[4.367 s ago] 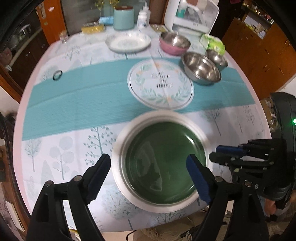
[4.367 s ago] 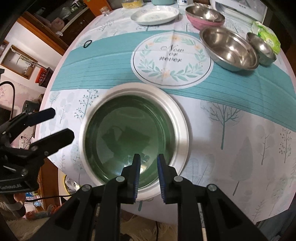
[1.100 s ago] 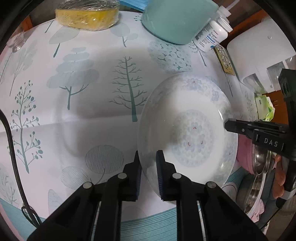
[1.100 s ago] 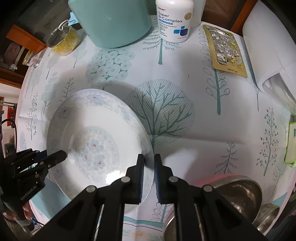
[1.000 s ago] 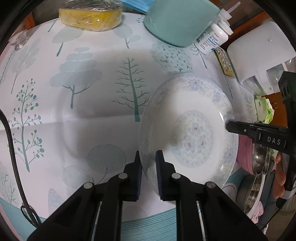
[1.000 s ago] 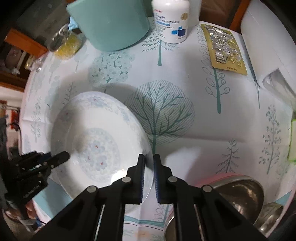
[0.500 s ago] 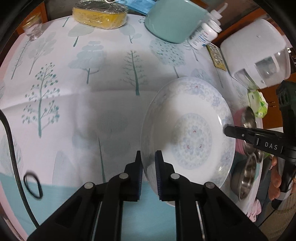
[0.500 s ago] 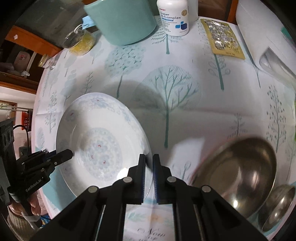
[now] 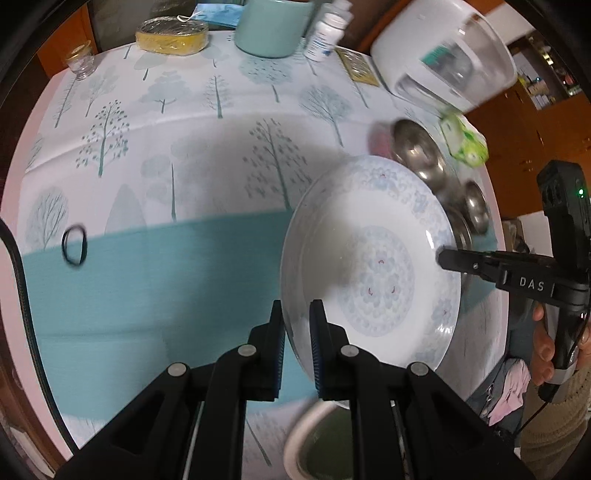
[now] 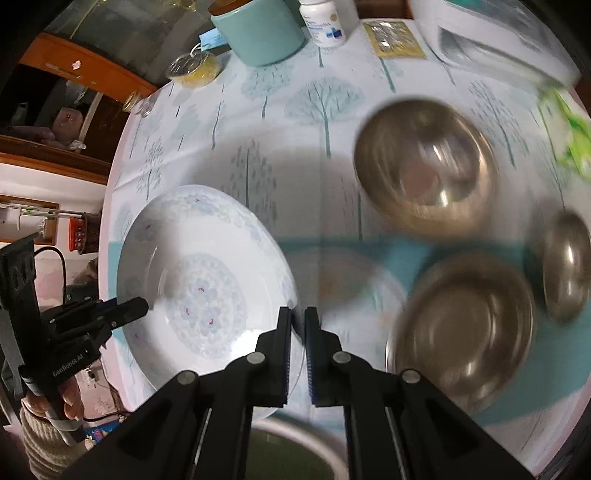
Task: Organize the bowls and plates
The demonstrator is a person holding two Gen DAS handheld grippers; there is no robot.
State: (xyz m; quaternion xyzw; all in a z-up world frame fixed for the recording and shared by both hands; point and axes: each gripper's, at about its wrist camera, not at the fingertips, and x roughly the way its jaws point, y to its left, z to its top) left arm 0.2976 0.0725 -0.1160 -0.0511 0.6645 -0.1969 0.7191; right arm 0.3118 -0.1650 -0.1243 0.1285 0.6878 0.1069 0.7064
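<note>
Where a second ago the white floral plate (image 9: 373,266) hung over tree-printed cloth by the teal canister (image 9: 271,26), it is now carried above the teal band of the table (image 9: 147,280), the green plate (image 9: 317,454) showing just below the fingers. Both grippers stay clamped on it: the left gripper (image 9: 296,350) pinches its near-left rim, the right gripper (image 10: 297,354) its opposite edge, the plate tilted between them. Steel bowls (image 10: 424,166) lie blurred beyond the right fingers (image 10: 282,354).

I see the three steel bowls (image 10: 424,166) smeared by motion blur, and the green-centred white-rimmed plate (image 9: 317,443) is cut off behind my jaws.
</note>
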